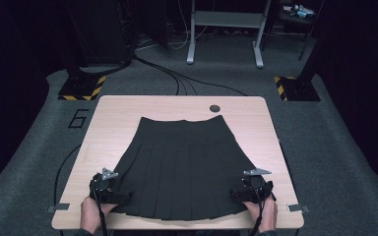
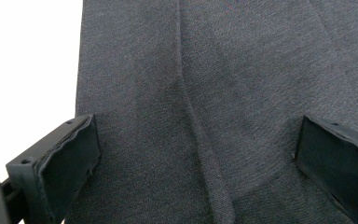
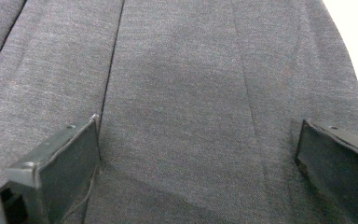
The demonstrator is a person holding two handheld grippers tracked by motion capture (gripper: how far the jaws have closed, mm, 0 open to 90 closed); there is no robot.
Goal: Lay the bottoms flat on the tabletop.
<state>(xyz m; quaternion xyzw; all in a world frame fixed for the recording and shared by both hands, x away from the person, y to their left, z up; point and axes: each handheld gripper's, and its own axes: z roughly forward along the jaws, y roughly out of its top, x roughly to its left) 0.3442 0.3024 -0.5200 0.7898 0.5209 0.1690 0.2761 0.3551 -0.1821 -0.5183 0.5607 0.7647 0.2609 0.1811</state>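
A dark pleated skirt (image 1: 184, 164) lies flat on the light wooden table (image 1: 123, 109), waistband far, hem toward the near edge. My left gripper (image 1: 109, 189) rests at the hem's left corner, held by a hand. In the left gripper view the jaws stand wide apart over the grey cloth (image 2: 191, 93), pads (image 2: 70, 163) pressing onto it. My right gripper (image 1: 253, 189) sits at the hem's right corner. Its jaws are likewise spread wide on the cloth (image 3: 182, 93), and its left pad (image 3: 70, 163) touches a pleat seam.
A small dark round grommet (image 1: 214, 108) is set in the table beyond the waistband. Metal brackets (image 1: 58, 208) mark the near corners. Past the table, cables (image 1: 177, 78) cross grey carpet between a desk frame (image 1: 224, 29) and striped stand bases (image 1: 81, 88).
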